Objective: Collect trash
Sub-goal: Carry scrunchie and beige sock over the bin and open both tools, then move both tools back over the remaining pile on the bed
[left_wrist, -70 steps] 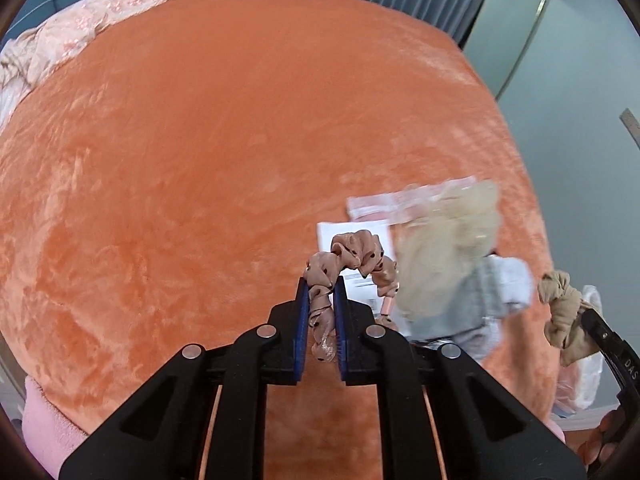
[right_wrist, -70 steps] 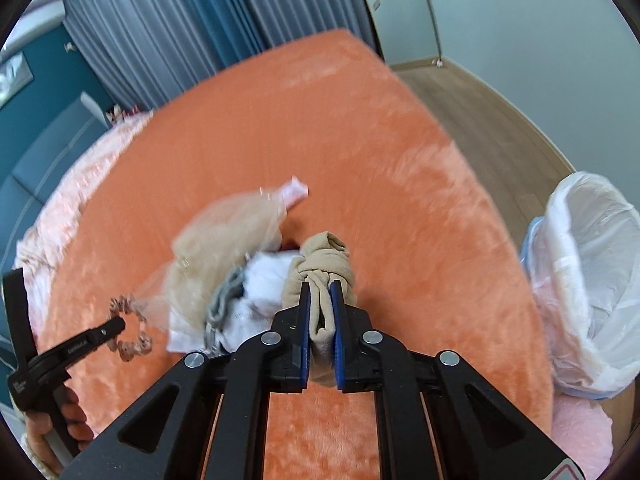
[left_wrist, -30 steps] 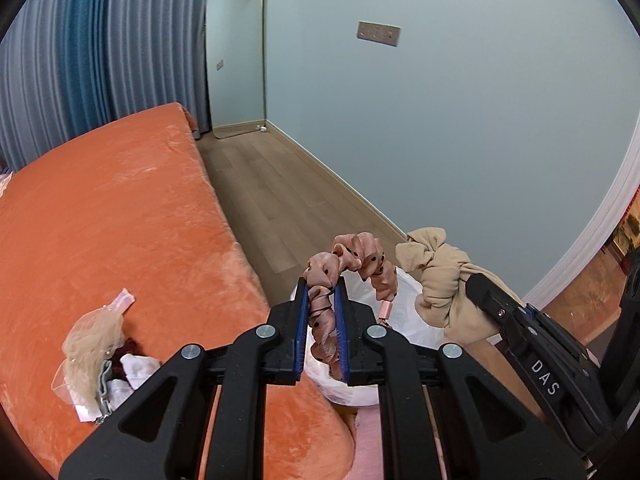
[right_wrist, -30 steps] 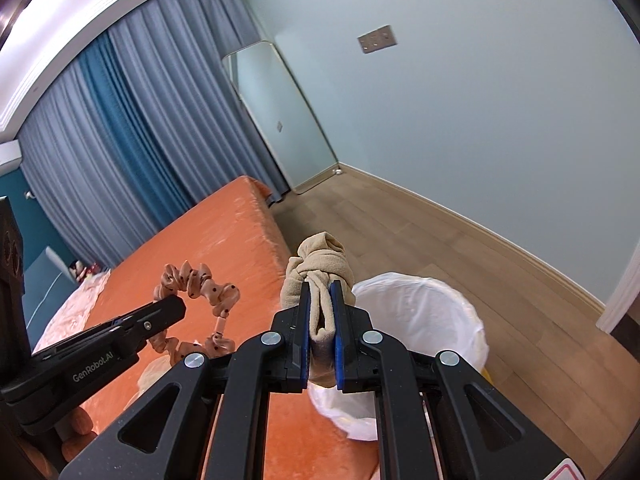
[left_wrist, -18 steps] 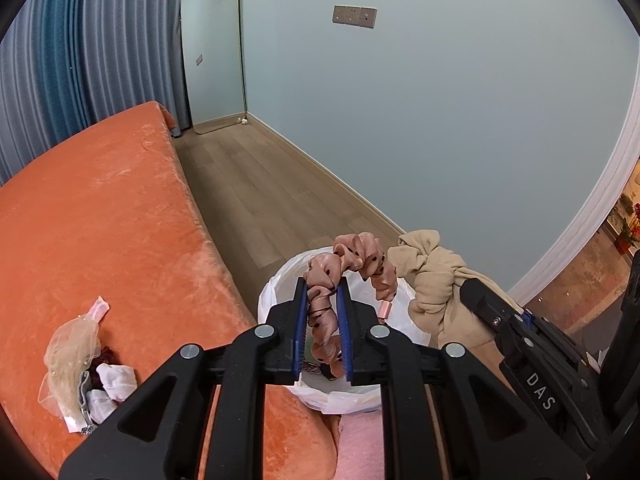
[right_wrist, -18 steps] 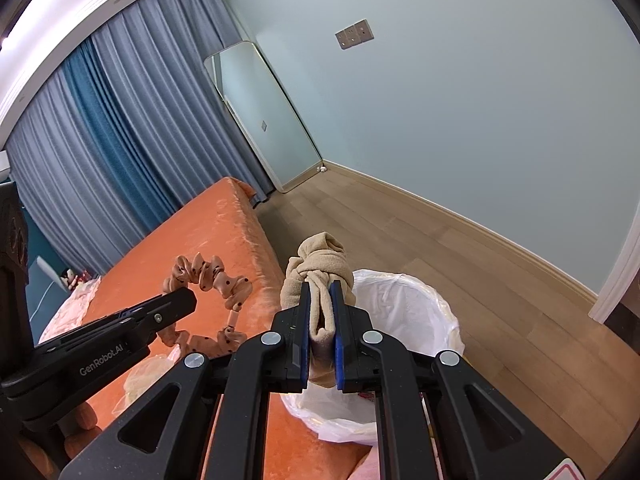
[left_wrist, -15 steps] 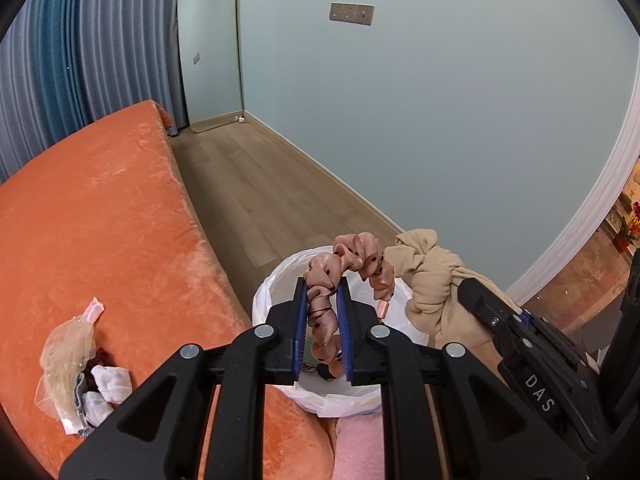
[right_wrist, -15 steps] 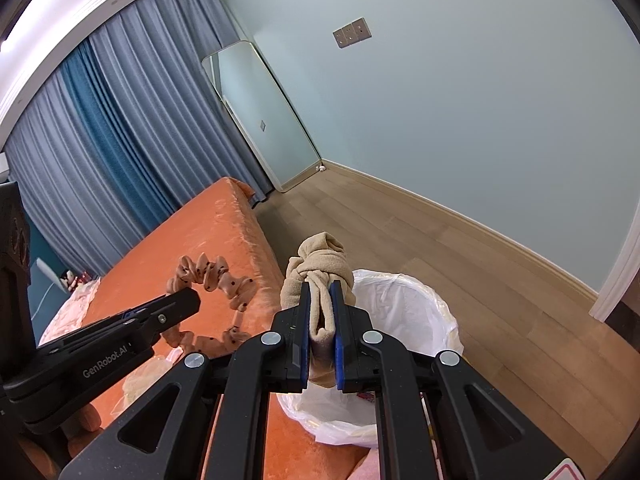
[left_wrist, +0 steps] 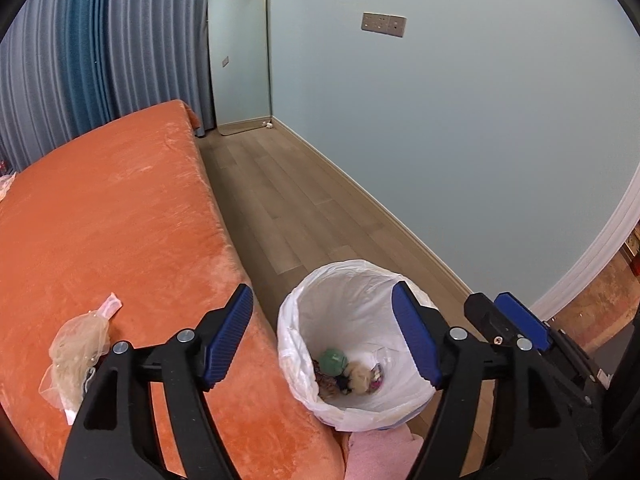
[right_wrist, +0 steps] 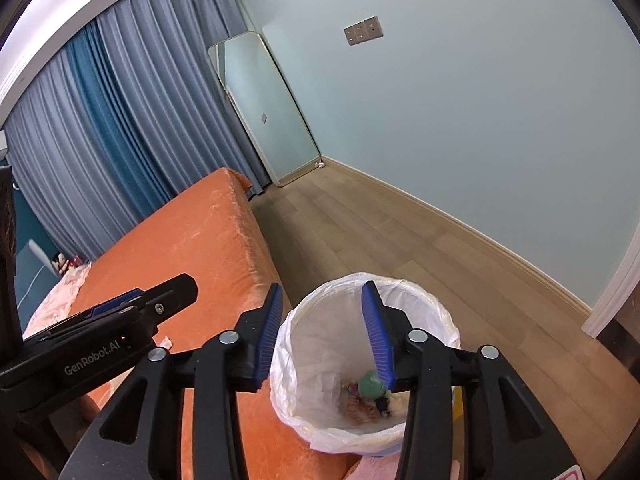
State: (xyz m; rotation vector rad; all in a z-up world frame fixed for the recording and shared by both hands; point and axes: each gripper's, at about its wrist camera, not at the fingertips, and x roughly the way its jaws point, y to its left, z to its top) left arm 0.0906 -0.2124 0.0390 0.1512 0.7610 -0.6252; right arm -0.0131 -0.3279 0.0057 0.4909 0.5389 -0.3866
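Observation:
A bin lined with a white bag [left_wrist: 352,280] stands on the floor beside the orange bed; it also shows in the right wrist view [right_wrist: 404,288]. Trash lies at its bottom, including a green ball [left_wrist: 333,359], a beige scrunchie [left_wrist: 358,376] and a pink scrunchie [right_wrist: 360,404]. My left gripper [left_wrist: 322,336] is open and empty above the bin. My right gripper [right_wrist: 322,334] is open and empty above it too. A heap of leftover trash [left_wrist: 78,354], a beige net and plastic wrappers, lies on the bed at the left.
The orange bed [left_wrist: 112,208] fills the left side. Wooden floor [left_wrist: 304,208] runs along a pale blue wall. A mirror [left_wrist: 240,52] leans at the far corner beside blue curtains [left_wrist: 80,48]. A pink cloth [left_wrist: 380,452] lies below the bin.
Both grippers swung from the bed to above the bin, then opened. The pink scrunchie and the beige scrunchie left the jaws and now lie in the bin.

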